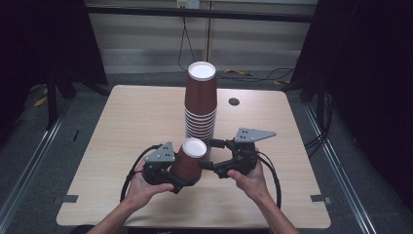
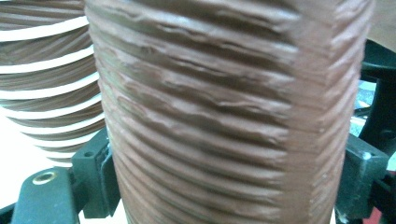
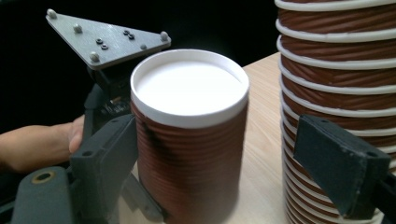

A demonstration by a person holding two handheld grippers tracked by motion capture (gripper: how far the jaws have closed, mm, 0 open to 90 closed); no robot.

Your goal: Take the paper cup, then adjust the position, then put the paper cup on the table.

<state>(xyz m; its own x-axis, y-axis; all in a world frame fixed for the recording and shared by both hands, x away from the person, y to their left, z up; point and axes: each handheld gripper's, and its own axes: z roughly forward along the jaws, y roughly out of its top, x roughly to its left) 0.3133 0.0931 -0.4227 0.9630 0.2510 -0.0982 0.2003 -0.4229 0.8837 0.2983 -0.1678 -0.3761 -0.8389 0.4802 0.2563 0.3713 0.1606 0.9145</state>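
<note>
A tall stack of upside-down brown ribbed paper cups [image 1: 200, 105] stands at the middle of the wooden table [image 1: 131, 122]. Just in front of it a single brown cup [image 1: 190, 162], also bottom up, is tilted slightly, and my left gripper [image 1: 186, 171] is shut on its ribbed wall [image 2: 210, 116]. My right gripper [image 1: 215, 156] is open at the cup's right side. In the right gripper view the single cup [image 3: 189, 135] sits between the spread jaws, against the left one. The stack [image 3: 336, 79] rises behind the right jaw.
A dark round hole [image 1: 234, 102] lies in the table to the right of the stack. Cables [image 1: 243, 73] run over the floor beyond the far edge. Dark curtains hang on both sides. Bare tabletop extends left and right of the hands.
</note>
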